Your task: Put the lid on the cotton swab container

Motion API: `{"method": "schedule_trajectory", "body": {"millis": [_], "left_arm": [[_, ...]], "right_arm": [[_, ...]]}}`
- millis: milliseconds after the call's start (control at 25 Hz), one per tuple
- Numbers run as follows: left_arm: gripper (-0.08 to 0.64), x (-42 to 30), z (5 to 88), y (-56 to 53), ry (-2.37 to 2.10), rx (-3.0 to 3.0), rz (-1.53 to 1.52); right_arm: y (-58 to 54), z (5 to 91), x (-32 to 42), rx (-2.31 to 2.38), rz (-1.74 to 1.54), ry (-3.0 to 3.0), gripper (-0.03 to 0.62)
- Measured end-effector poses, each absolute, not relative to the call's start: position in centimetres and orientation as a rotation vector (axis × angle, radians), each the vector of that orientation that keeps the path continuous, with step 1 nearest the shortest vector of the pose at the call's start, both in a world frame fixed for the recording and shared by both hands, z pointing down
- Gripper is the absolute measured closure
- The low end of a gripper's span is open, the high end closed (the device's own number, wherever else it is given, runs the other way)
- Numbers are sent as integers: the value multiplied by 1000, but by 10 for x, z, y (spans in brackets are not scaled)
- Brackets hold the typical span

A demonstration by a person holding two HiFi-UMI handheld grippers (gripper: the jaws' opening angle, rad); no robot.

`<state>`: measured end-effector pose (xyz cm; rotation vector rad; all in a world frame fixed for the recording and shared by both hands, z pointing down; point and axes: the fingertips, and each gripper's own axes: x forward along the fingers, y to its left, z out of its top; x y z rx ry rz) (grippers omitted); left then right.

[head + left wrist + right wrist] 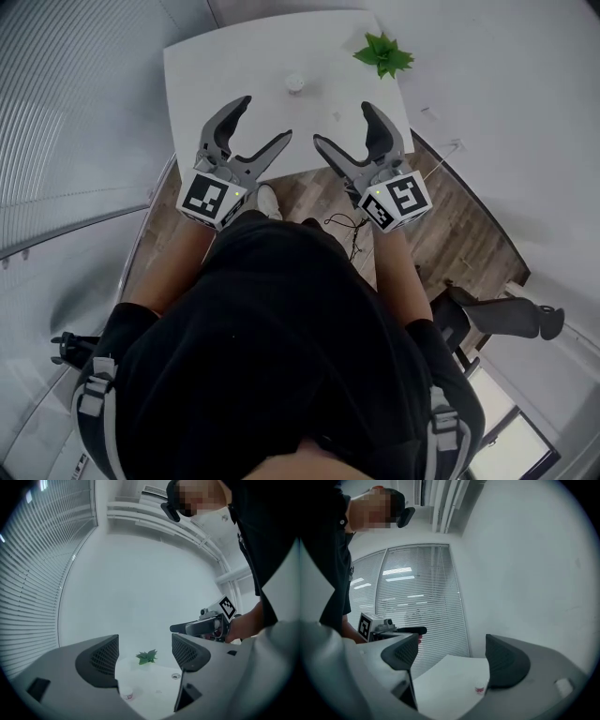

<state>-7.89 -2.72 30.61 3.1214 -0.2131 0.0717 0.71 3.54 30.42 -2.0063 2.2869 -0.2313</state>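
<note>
The cotton swab container (294, 83) is a small white tub standing on the white table (216, 66); it also shows low in the left gripper view (127, 694) and in the right gripper view (480, 689). A small round lid (335, 117) lies to its right on the table, seen as a disc (176, 676) in the left gripper view. My left gripper (265, 117) and right gripper (343, 123) hover side by side over the table's near edge, both open and empty, well short of the container.
A green artificial plant (382, 53) sits at the table's far right corner. Window blinds (417, 602) run along the left side. Wooden floor (450, 216) and an office chair (497, 314) lie to the right of the person.
</note>
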Motion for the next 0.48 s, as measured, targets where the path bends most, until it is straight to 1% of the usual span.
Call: {"method": "schedule_trajectory", "body": {"millis": [480], "left_arm": [[222,-62,318,-90,-231,3088,102]], "right_arm": [[-22,312,25,-2008,-300,2282,144]]}}
